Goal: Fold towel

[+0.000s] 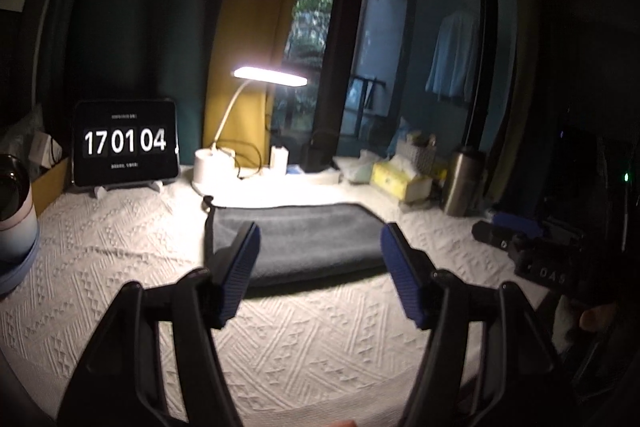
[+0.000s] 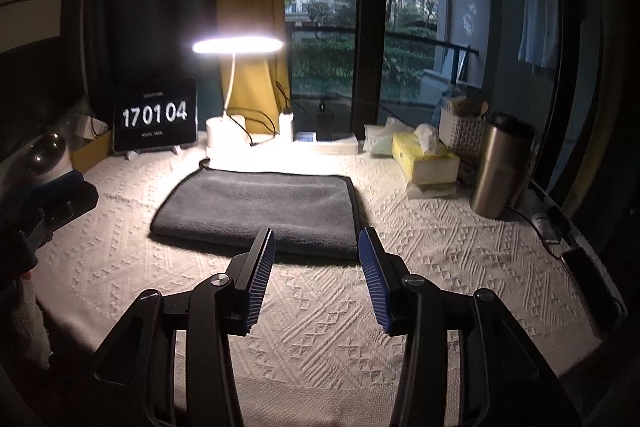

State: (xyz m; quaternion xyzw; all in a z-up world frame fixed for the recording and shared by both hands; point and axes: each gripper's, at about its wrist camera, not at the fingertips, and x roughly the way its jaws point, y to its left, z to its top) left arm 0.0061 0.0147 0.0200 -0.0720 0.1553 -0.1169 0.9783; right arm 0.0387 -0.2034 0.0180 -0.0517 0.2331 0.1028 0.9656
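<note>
A dark grey towel lies folded in a flat rectangle on the white patterned tablecloth, under the lamp. It also shows in the right wrist view. My left gripper is open and empty, just in front of the towel's near edge. My right gripper is open and empty, in front of the towel's near right corner. The left gripper shows at the left edge of the right wrist view. The right gripper shows at the right edge of the left wrist view.
At the back stand a tablet clock, a lit desk lamp, a yellow tissue box, a white basket and a steel flask. A round jar stands at the left. A phone lies at the right edge.
</note>
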